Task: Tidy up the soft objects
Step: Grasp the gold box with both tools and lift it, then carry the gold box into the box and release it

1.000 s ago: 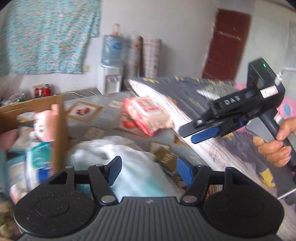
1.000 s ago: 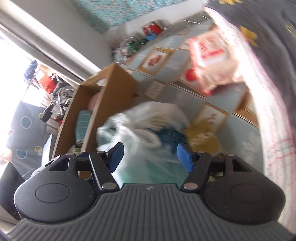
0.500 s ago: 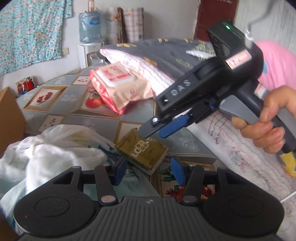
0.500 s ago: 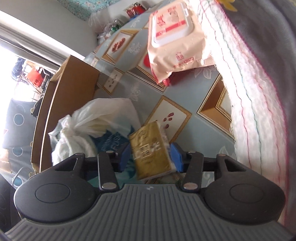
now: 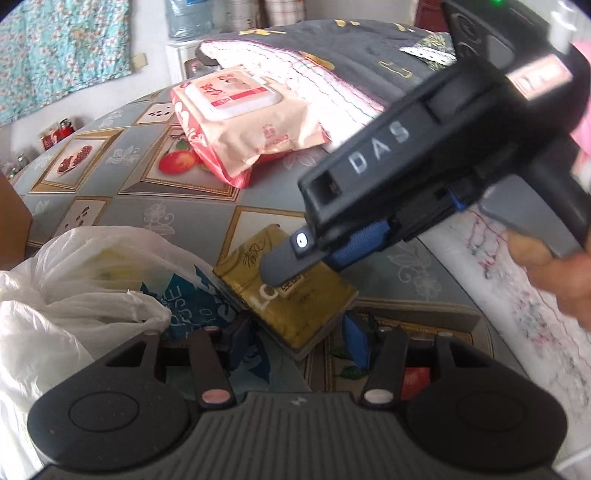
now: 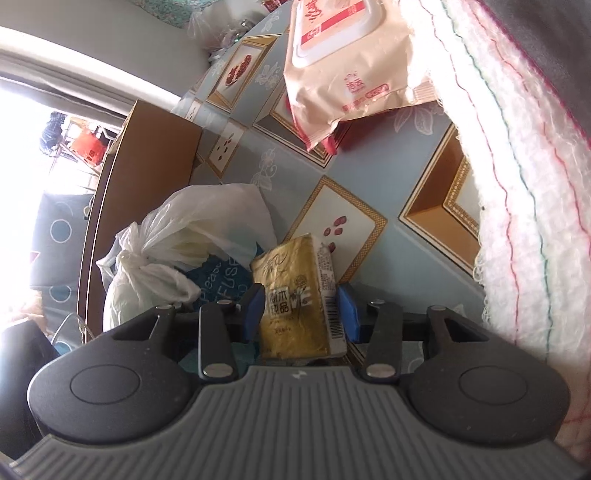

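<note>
A gold tissue pack [image 5: 295, 306] lies on the patterned tablecloth [image 5: 177, 221], leaning on a white plastic bag [image 5: 74, 280]. My right gripper [image 6: 301, 314] has its jaws closing on the gold pack [image 6: 291, 295], both blue pads against its sides. In the left wrist view that gripper's grey finger [image 5: 284, 266] rests over the pack's top, held by a person's hand [image 5: 554, 273]. My left gripper [image 5: 297, 343] is open just in front of the pack, the pack's near corner between its fingers without touching the pads. A pink wet-wipes pack [image 5: 240, 122] lies farther back.
A cardboard box [image 6: 147, 155] stands beyond the white plastic bag [image 6: 184, 240] at the left. A folded blanket [image 5: 332, 66] with a white knitted edge [image 6: 517, 184] borders the right side. The wipes pack [image 6: 343, 62] leans on it. A water dispenser [image 5: 188, 18] stands behind.
Both grippers dropped toward the gold pack. The right jaws narrowed from wide open to touching its sides. The left view swung from the box to the pack, its jaws somewhat narrower.
</note>
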{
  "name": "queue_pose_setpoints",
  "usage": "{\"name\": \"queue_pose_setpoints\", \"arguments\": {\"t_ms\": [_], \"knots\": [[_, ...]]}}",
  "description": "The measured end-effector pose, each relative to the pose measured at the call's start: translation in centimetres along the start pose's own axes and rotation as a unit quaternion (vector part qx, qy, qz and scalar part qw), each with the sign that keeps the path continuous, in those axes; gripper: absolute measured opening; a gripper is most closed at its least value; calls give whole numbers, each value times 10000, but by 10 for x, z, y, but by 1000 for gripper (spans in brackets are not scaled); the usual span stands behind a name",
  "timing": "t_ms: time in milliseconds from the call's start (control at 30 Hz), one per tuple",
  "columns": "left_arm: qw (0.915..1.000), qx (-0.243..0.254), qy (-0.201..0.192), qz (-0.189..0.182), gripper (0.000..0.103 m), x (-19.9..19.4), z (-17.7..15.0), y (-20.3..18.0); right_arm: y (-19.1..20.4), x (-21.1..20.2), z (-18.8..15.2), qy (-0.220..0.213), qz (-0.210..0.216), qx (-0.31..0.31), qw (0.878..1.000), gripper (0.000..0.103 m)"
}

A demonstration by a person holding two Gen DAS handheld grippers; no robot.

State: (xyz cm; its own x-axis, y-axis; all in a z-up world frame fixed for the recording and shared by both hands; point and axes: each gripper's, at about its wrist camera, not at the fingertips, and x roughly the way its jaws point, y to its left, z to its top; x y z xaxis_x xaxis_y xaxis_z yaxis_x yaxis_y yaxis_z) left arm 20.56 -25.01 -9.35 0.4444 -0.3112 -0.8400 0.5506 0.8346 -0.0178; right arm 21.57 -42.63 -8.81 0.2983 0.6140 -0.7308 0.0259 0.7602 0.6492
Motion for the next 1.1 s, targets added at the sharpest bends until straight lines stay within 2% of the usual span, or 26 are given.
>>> {"name": "queue_pose_setpoints", "arguments": {"t_ms": [267, 567, 733, 900, 1100], "knots": [[9995, -172, -199, -200, 55, -22, 0, -6, 8, -31, -15, -254, 13, 31, 9997, 40], [9943, -122, -1032, -228, 55, -90, -1, -18, 64, -91, -36, -797, -86, -421, 9959, 40], [9878, -211, -1538, -121, 55, -135, -10, -10, 115, -109, -45, -994, -45, -776, 9920, 40], [9805, -495, -1901, 106, 55, -180, -31, 17, 179, -96, -50, -934, 133, -1240, 9878, 40], [9713, -994, -2064, 642, 55, -223, -68, 69, 258, -38, -52, -517, 533, -1754, 9817, 40]]}}
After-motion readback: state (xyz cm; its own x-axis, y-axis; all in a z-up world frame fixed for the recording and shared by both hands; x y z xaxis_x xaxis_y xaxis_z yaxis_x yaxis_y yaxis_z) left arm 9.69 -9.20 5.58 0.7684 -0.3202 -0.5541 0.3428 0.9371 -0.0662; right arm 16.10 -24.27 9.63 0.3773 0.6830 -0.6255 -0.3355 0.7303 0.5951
